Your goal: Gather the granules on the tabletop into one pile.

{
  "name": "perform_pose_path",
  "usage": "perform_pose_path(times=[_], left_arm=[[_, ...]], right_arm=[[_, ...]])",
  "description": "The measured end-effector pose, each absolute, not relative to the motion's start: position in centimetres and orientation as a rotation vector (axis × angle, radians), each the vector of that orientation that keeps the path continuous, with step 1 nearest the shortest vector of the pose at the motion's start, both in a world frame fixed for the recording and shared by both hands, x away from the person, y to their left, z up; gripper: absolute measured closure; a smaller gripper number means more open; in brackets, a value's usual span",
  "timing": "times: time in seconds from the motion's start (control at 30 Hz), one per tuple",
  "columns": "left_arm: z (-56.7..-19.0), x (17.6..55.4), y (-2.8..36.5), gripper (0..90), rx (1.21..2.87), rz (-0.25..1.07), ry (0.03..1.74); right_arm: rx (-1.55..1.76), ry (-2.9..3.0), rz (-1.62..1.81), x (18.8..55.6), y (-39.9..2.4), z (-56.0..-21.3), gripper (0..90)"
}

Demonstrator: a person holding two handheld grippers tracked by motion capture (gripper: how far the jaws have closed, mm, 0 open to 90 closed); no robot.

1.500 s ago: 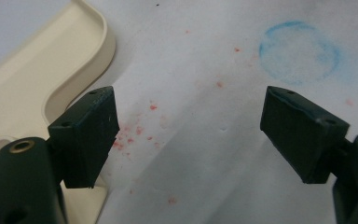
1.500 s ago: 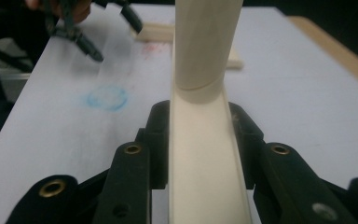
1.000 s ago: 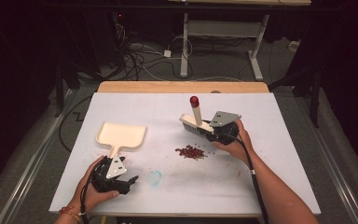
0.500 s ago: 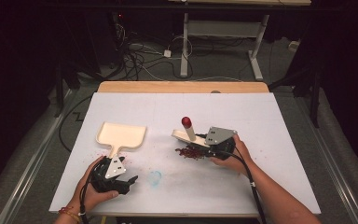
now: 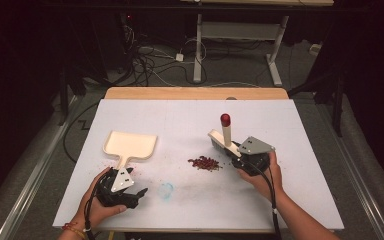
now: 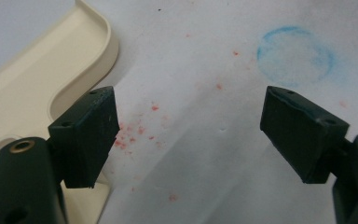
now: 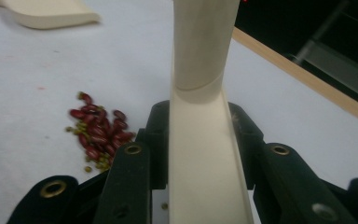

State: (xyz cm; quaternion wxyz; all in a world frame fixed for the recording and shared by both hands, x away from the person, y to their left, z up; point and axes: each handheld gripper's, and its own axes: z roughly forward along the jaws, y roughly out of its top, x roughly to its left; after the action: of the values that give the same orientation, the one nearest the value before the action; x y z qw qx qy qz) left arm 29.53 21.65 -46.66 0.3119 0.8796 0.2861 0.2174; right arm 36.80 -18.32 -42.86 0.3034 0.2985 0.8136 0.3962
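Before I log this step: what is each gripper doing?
Left gripper: open, holding nothing, beside the dustpan.
Right gripper: closed on the brush.

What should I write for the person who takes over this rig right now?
Right tool: shut on the brush, just right of the beans.
Left tool: open, holding nothing, at the dustpan handle.
Things: beans lie in one small pile mid-table; the dustpan sits flat to their left, empty.
Done: brush picked up, beans gathered.
Left: probably grip the dustpan, bring it to the pile, sweep the beans in. Red specks near the dustpan may need a pass too.
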Motion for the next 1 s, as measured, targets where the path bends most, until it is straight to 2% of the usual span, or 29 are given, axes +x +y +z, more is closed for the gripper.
perform_pose_path(times=[0.13, 0.43, 0.57, 1.0], left_arm=[[-46.5, 29.5, 21.6, 18.5, 2.316, 0.593, 0.746], [-46.7, 29.8, 21.5, 18.6, 2.327, 0.572, 0.756], [-46.7, 29.8, 21.6, 18.6, 2.325, 0.567, 0.764], [-46.6, 29.6, 21.8, 18.6, 2.321, 0.577, 0.776]], right_arm=[[0.959, 2.102, 1.058, 36.6, -18.4, -43.7, 67.2], [0.933, 2.098, 1.026, 36.6, -13.5, -44.2, 67.2], [0.959, 2.082, 1.054, 37.1, -12.6, -44.0, 67.2], [0.993, 1.987, 1.152, 36.9, -14.4, -42.2, 67.2]])
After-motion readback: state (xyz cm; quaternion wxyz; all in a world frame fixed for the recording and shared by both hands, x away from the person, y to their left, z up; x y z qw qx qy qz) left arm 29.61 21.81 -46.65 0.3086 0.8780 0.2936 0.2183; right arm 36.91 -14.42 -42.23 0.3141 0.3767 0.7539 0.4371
